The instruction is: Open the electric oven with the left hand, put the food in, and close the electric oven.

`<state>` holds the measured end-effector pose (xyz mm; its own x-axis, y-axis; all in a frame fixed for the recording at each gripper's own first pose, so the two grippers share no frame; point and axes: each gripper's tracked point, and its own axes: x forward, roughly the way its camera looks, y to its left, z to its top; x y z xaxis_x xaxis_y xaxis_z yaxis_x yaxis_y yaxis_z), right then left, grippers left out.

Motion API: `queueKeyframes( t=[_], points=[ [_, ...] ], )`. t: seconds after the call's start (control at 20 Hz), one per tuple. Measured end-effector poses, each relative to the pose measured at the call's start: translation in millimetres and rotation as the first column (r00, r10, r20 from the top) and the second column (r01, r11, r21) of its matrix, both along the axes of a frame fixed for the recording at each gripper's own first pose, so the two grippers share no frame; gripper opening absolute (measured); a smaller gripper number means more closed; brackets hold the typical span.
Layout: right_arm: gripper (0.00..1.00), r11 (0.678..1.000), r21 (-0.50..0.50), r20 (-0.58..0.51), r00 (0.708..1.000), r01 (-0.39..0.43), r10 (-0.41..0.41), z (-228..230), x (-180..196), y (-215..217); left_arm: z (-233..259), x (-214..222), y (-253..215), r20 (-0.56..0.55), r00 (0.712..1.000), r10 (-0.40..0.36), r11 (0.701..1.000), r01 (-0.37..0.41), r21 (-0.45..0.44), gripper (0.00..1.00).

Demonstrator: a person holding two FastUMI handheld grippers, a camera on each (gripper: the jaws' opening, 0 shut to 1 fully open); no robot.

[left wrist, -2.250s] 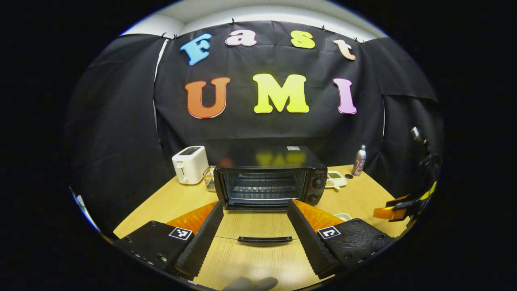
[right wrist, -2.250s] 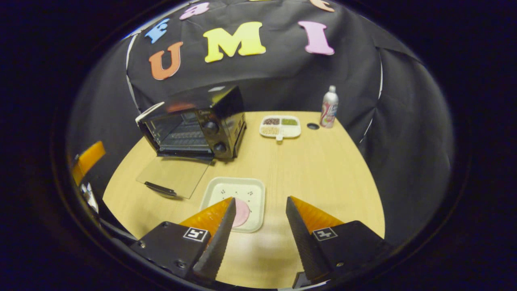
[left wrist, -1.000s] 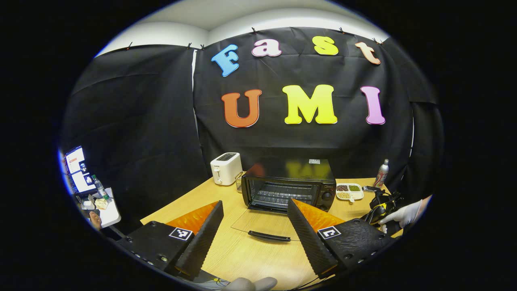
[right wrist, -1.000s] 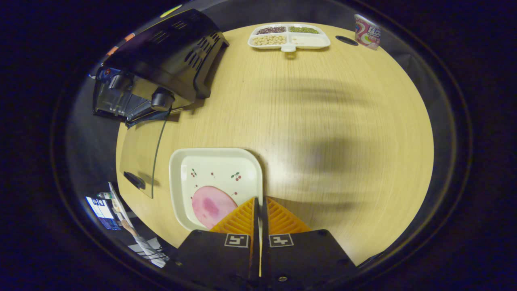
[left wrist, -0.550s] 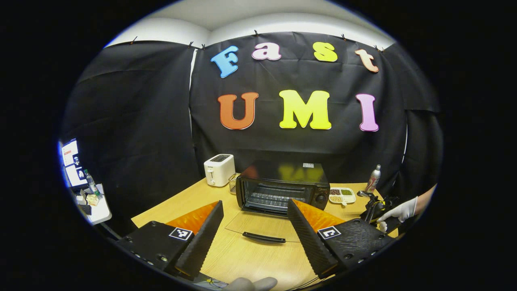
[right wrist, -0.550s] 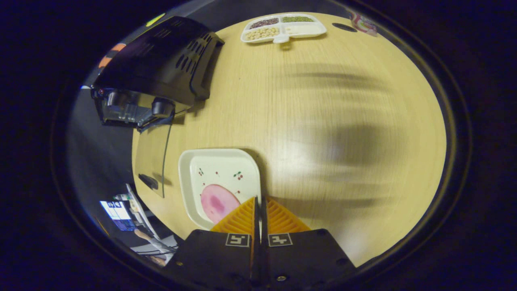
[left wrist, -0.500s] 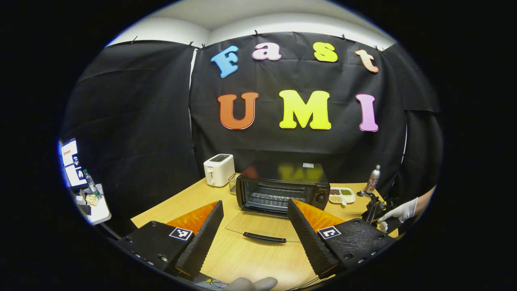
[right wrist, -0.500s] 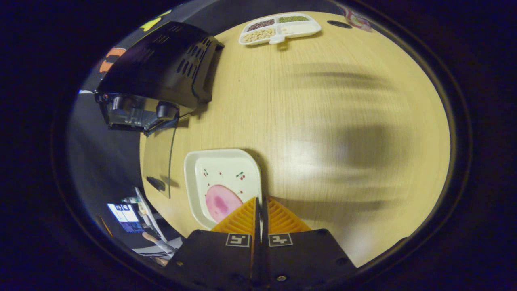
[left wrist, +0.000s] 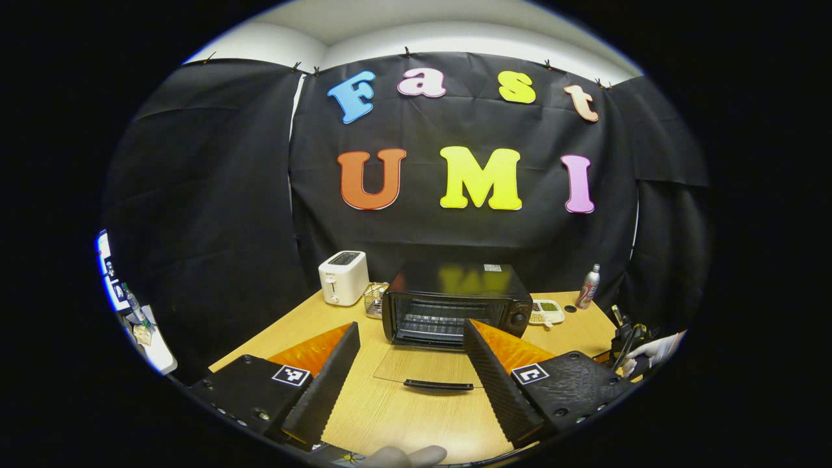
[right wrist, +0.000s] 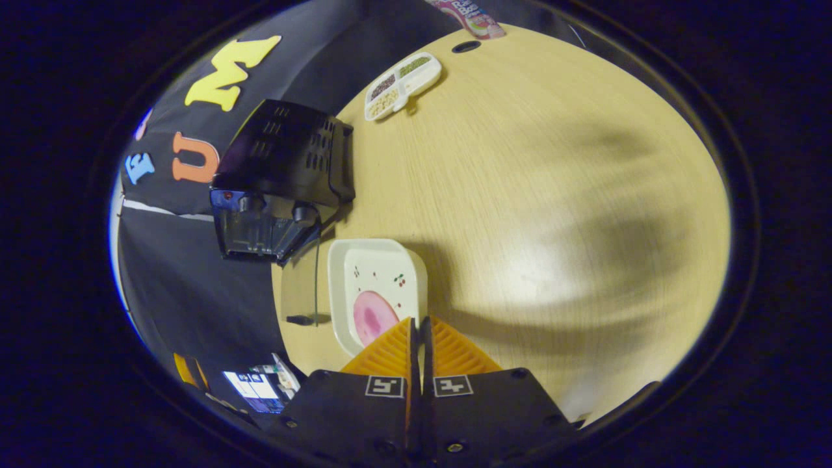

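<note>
Left gripper view: the left gripper is held above the near edge of the wooden bench, its fingers spread wide with nothing between them. Beyond them stands the electric oven, its glass door folded down flat on the bench, handle nearest the camera, and a wire rack visible in the open cavity. Left of the oven are a white toaster and a small wire basket. Right of it lie a divided tray and, farther back, a can. A gloved hand appears at the far right edge.

Right gripper view: the right gripper has its fingers closed together on the near rim of a square white plate. The plate carries a round pink slice of ham and sits just beside the oven's lowered door. The divided tray holds beans and grains in separate compartments: dark, green and pale.
</note>
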<state>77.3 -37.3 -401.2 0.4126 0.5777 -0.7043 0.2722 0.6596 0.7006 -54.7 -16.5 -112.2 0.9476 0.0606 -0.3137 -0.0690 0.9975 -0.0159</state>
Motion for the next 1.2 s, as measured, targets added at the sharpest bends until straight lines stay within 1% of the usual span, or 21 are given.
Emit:
queueKeyframes(
  t=[0.05, 0.1, 0.15, 0.2, 0.3, 0.35, 0.45, 0.5, 0.55, 0.65, 0.75, 0.8, 0.9, 0.95, 1.0, 1.05, 1.1, 1.15, 1.2],
  points=[
    [0.04, 1.0, 0.012, 0.009, 1.0, 0.028, -0.028, 7, -5, 0, -1, 0, 1, -0.002, 1.0, -0.011, 1.0, 0.011, -0.003, 0.97],
    [0.04, 0.998, 0.022, 0.02, 0.998, 0.055, -0.055, 14, -11, 3, 0, 1, 4, 0.002, 1.0, -0.019, 1.0, 0.019, -0.002, 0.97],
    [0.0, 0.996, 0.031, 0.034, 0.996, 0.083, -0.084, 22, -14, 8, 2, 3, 6, 0.006, 0.999, -0.031, 0.999, 0.031, -0.005, 0.97],
    [0.03, 0.993, 0.048, 0.05, 0.992, 0.112, -0.115, 29, -17, 16, -1, 6, 7, 0.003, 0.999, -0.045, 0.999, 0.045, -0.01, 0.96],
    [0.0, 0.982, 0.087, 0.066, 0.983, 0.168, -0.174, 43, -22, 39, -1, 8, 12, 0.001, 0.998, -0.069, 0.998, 0.069, -0.013, 0.97],
    [0.03, 0.976, 0.104, 0.068, 0.978, 0.192, -0.199, 48, -23, 53, -1, 8, 15, 0.001, 0.997, -0.079, 0.997, 0.079, -0.01, 0.97],
    [0.04, 0.967, 0.124, 0.085, 0.968, 0.223, -0.235, 55, -22, 82, 1, 9, 25, -0.001, 0.996, -0.093, 0.996, 0.093, -0.005, 0.97],
    [0.0, 0.962, 0.137, 0.093, 0.964, 0.237, -0.25, 59, -20, 98, 2, 8, 29, -0.008, 0.995, -0.097, 0.995, 0.097, -0.007, 0.97],
    [0.04, 0.958, 0.142, 0.096, 0.96, 0.249, -0.264, 61, -17, 115, 2, 6, 34, -0.009, 0.995, -0.099, 0.995, 0.099, -0.006, 0.96],
    [0.04, 0.941, 0.163, 0.078, 0.947, 0.297, -0.312, 62, -8, 145, 10, 3, 48, -0.003, 0.996, -0.093, 0.996, 0.093, 0.013, 0.97],
    [0.04, 0.917, 0.201, 0.058, 0.93, 0.345, -0.363, 63, 4, 173, 16, 1, 58, 0.004, 0.996, -0.089, 0.995, 0.089, 0.034, 0.97],
    [0.0, 0.905, 0.218, 0.055, 0.922, 0.364, -0.384, 63, 12, 185, 18, -1, 62, 0.003, 0.996, -0.088, 0.995, 0.088, 0.044, 0.97],
    [0.0, 0.895, 0.221, 0.059, 0.911, 0.387, -0.408, 61, 28, 206, 21, -4, 72, 0.001, 0.997, -0.082, 0.995, 0.082, 0.063, 0.97],
    [0.0, 0.89, 0.214, 0.057, 0.904, 0.403, -0.423, 60, 36, 213, 22, -4, 77, -0.001, 0.997, -0.074, 0.995, 0.074, 0.069, 0.97],
    [0.03, 0.884, 0.207, 0.05, 0.898, 0.418, -0.437, 62, 39, 221, 23, -6, 79, -0.006, 0.998, -0.068, 0.995, 0.068, 0.068, 0.97],
    [0.0, 0.874, 0.214, 0.041, 0.89, 0.435, -0.453, 63, 47, 227, 21, -8, 82, -0.014, 0.998, -0.057, 0.996, 0.057, 0.064, 0.97],
    [0.0, 0.859, 0.228, 0.032, 0.879, 0.458, -0.476, 64, 56, 232, 22, -10, 83, -0.017, 0.998, -0.053, 0.997, 0.054, 0.056, 0.97],
    [0.03, 0.853, 0.235, 0.027, 0.874, 0.466, -0.485, 63, 64, 237, 25, -13, 83, -0.015, 0.999, -0.05, 0.997, 0.051, 0.054, 0.97],
    [0.03, 0.843, 0.24, 0.027, 0.864, 0.482, -0.502, 63, 74, 239, 25, -13, 83, -0.018, 0.999, -0.05, 0.997, 0.051, 0.06, 0.97]
  ],
)
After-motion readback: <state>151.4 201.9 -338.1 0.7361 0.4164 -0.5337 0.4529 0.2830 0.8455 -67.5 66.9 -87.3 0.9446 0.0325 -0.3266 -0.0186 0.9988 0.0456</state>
